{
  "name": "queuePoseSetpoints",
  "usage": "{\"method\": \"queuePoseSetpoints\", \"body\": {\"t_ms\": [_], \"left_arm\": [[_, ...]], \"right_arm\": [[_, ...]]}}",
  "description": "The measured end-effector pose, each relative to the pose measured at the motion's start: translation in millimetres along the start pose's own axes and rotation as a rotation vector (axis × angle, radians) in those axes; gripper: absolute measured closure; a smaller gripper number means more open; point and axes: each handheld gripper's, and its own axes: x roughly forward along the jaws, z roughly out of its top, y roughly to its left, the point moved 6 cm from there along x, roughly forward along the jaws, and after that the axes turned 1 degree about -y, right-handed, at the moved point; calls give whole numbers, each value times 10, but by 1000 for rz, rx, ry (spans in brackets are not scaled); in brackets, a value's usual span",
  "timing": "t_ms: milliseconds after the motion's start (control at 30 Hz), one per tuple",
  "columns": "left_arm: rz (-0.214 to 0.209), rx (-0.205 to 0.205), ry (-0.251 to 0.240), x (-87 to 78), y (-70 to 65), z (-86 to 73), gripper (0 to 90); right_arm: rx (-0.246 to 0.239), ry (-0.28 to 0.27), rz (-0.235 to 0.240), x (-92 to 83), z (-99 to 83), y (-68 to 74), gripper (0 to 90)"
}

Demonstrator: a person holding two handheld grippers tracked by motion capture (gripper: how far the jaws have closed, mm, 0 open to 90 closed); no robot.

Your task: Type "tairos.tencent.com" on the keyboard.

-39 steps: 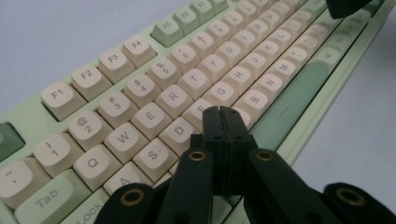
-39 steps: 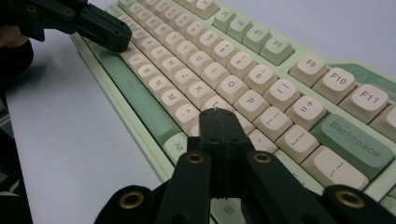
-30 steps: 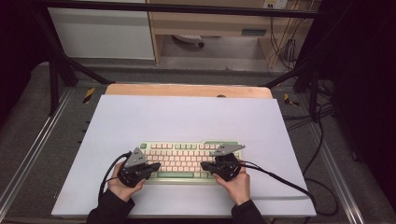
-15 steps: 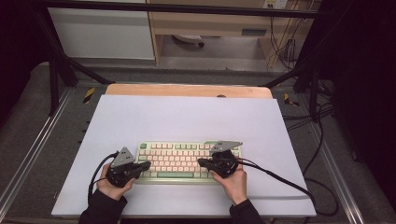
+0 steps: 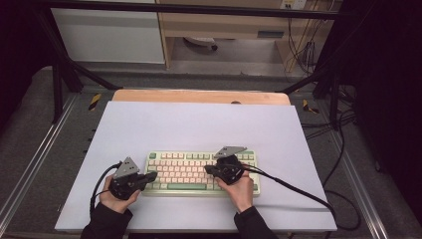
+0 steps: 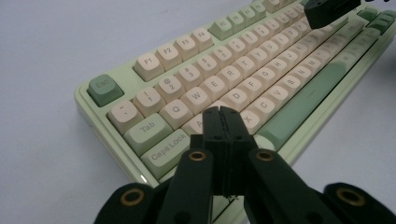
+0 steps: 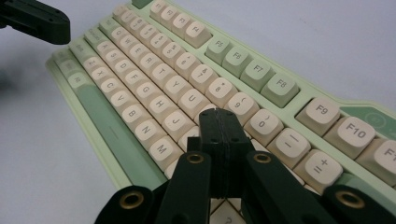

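Both grippers were clenched empty over the keyboard [image 5: 199,172], which lay long axis across the near half of the white table [image 5: 199,124]. Left gripper [image 5: 152,176] hung at its left end, tip [image 6: 223,116] above the A key; right gripper [image 5: 209,169] sat mid-board, tip [image 7: 219,119] near K, nearer the middle keys.

Both forearms come in over the desk's near edge, dark sleeves low. The left hand [image 5: 115,198] grips the left gripper [image 5: 151,176] near the near-left corner, jaws pressed flat together, nothing between them, pointing right. The right hand [image 5: 240,189] holds the right gripper [image 5: 209,170] (grey plate on top) right of the near edge's middle, jaws likewise shut and empty, aimed left toward its partner.
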Motion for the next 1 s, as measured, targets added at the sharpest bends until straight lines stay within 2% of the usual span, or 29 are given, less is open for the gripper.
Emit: {"method": "queuePoseSetpoints", "body": {"t_ms": [300, 733, 1000], "left_arm": [[-1, -5, 2, 4, 10, -5, 900], [-3, -6, 3, 7, 15, -8, 900], [-5, -5, 5, 12, 13, -8, 900]], "right_arm": [[10, 18, -28, 103, 5, -45, 900], [1, 34, -37, 162, -19, -68, 900], [-3, 12, -27, 79, 28, -48, 900]]}}
